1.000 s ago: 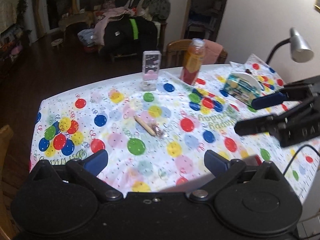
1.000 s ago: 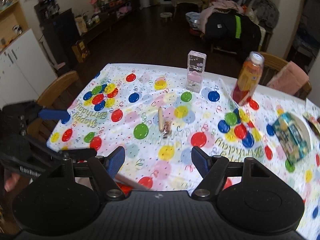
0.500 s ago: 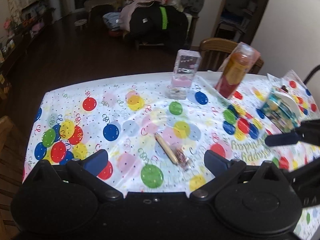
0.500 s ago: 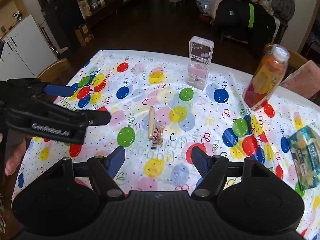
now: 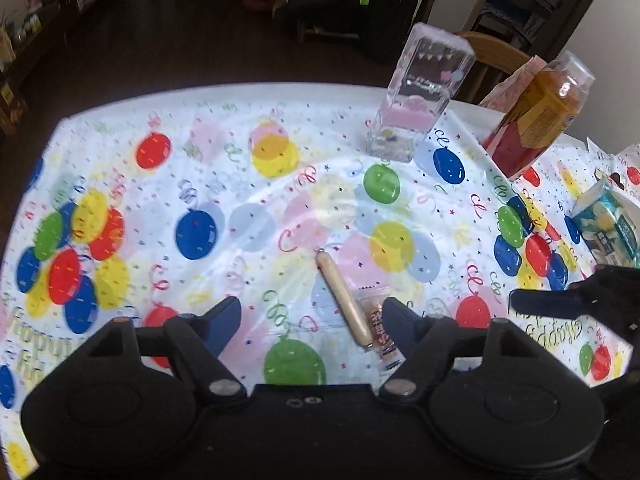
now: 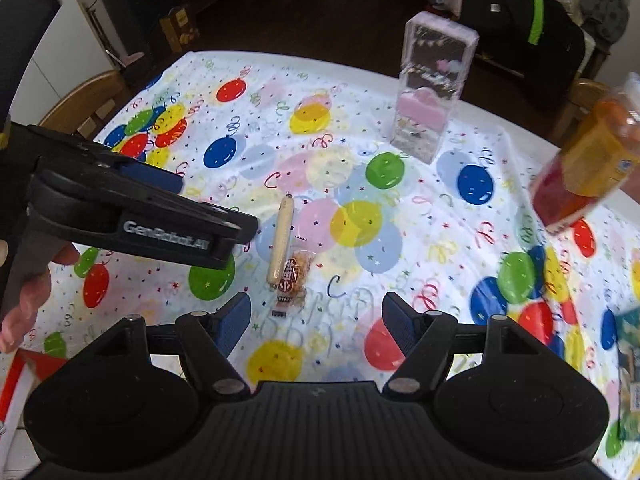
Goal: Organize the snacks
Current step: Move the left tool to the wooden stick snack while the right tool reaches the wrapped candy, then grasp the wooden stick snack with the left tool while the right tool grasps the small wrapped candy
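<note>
A tan sausage stick [image 5: 345,301] [image 6: 281,239] and a small wrapped snack [image 5: 381,328] [image 6: 294,274] lie side by side on the balloon-print tablecloth [image 5: 224,184]. My left gripper [image 5: 310,324] hovers open just above and in front of them, its right finger over the wrapped snack's edge. My right gripper [image 6: 316,320] is open too, low over the cloth, with the snacks a little beyond its left finger. In the right wrist view the left gripper's body [image 6: 132,216] reaches in from the left, held by a hand [image 6: 28,300]. A clear tall plastic box [image 5: 420,96] [image 6: 434,88] stands farther back.
An orange drink bottle [image 5: 536,120] [image 6: 588,164] stands at the back right, tilted in the view. A teal tissue pack [image 5: 608,228] lies at the right edge. Wooden chairs [image 6: 80,100] stand at the table's left and far sides. Dark bags sit on the floor beyond.
Both grippers have moved forward and lower toward the two snacks in the middle. The snacks have not moved. Both stay open.
</note>
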Demonstrator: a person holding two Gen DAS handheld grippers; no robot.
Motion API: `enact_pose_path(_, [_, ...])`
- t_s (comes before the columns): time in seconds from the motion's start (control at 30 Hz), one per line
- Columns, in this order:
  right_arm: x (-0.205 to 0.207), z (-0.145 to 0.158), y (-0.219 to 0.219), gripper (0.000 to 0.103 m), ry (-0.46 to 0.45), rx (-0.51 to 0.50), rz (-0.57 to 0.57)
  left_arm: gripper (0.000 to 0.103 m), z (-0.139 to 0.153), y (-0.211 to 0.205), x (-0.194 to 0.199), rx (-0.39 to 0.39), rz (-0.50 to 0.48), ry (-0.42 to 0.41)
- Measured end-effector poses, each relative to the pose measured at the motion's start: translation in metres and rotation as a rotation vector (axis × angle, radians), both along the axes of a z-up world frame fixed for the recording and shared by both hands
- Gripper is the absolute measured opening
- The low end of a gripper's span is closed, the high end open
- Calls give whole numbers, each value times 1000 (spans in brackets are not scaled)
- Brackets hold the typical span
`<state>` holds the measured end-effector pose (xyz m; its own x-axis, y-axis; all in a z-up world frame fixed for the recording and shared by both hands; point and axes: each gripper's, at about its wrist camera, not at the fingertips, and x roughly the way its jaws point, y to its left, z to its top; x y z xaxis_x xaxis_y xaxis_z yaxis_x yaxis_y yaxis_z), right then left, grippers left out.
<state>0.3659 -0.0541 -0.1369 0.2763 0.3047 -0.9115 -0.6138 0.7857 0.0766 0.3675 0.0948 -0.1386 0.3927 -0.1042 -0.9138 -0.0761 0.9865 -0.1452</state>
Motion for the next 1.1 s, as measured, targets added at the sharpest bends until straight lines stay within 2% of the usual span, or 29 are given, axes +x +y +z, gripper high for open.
enact_pose_path(0.07, [4, -8, 5, 65, -1, -1, 13, 71, -6, -1, 6, -21, 8, 9])
enact_pose_path(0.13, [9, -16, 9, 64, 11, -5, 22, 68, -13, -1, 12, -31, 14, 19])
enact_pose_path(0.2, [13, -24, 12, 59, 21, -6, 23, 61, -19, -2, 17, -45, 21, 26])
enact_pose_path(0.27, [17, -31, 14, 51, 38, -4, 14, 57, -24, -1, 21, -61, 30, 31])
enact_pose_path(0.6, [26, -54, 24, 39, 71, -21, -1, 39, -41, -9, 32, -62, 16, 52])
enact_pose_path(0.9, [27, -60, 31, 33, 81, -6, 2, 23, -51, -15, 34, -38, -11, 70])
enact_pose_path(1.1, [28, -61, 30, 15, 108, 42, -17, 11, -52, -11, 34, -62, -1, 69])
